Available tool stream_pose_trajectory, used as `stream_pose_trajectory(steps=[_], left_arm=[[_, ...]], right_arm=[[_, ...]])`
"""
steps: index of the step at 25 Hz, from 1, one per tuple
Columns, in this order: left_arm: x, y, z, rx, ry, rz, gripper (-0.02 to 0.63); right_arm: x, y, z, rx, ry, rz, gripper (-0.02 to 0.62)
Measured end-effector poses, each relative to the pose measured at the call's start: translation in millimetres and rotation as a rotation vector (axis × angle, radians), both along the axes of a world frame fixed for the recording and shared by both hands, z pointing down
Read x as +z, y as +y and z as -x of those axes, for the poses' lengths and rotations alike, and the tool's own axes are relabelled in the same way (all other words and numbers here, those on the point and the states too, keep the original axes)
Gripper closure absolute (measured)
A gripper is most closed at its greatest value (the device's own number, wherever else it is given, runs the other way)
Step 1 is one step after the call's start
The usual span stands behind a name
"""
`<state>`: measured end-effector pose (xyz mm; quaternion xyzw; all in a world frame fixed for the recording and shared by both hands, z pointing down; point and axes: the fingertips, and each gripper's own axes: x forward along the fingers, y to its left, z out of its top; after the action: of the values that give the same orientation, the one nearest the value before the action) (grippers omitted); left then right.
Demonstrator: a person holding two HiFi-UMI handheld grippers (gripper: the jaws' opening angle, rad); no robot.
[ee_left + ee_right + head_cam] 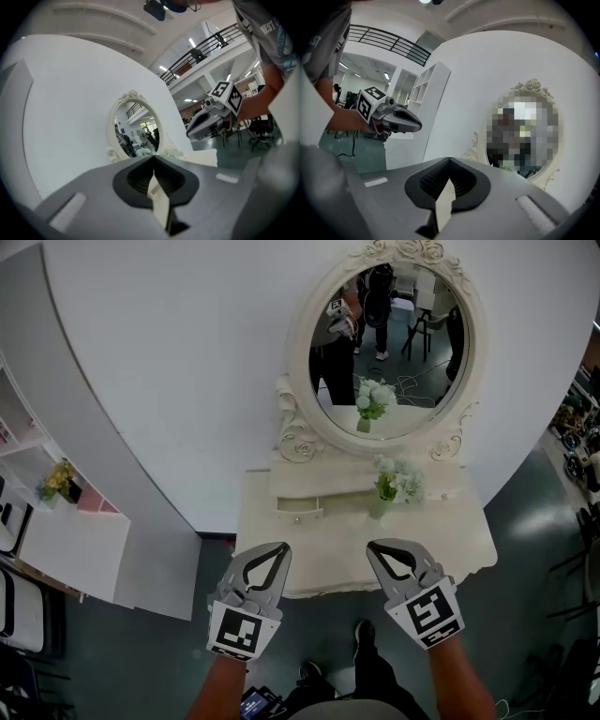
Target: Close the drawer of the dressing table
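Left tool point(153, 158) jaws together, empty; oval mirror point(136, 129) ahead, right tool point(190, 132) beside

Bright, even overhead light fills the head view, with a pale glare patch on the floor point(548, 521) at three o'clock. Both gripper views bulge, their corners black; the left claw point(153, 160) lies blurred near the lens.

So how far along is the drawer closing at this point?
Done: nothing yet. The small drawer under the mirror juts out of the dressing table. In hand: nothing. The left gripper and right gripper are both shut and empty, hovering at the table's front edge, clear of the drawer. Left: reach the drawer front and push it in.
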<state>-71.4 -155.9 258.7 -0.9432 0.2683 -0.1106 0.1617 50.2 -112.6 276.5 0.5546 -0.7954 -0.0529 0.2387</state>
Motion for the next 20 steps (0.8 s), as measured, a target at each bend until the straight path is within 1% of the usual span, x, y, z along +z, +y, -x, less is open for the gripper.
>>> stream_pose_trajectory(steps=[11, 15, 20], left_arm=[[1.3, -44.6, 14.7, -0.131, 0.001, 0.001, 0.603], [11.3, -63.1, 16.2, -0.175, 0.001, 0.021, 0.603], [32.5, -80.9, 14.7, -0.214, -0.032, 0.054, 0.601]], right_arm=[[9.9, -53.8, -0.8, -0.115, 0.003, 0.014, 0.594], [19.3, -74.4, -4.9, -0.149, 0.008, 0.034, 0.594], [31.2, -96.5, -12.3, -0.176, 0.012, 0.051, 0.594]])
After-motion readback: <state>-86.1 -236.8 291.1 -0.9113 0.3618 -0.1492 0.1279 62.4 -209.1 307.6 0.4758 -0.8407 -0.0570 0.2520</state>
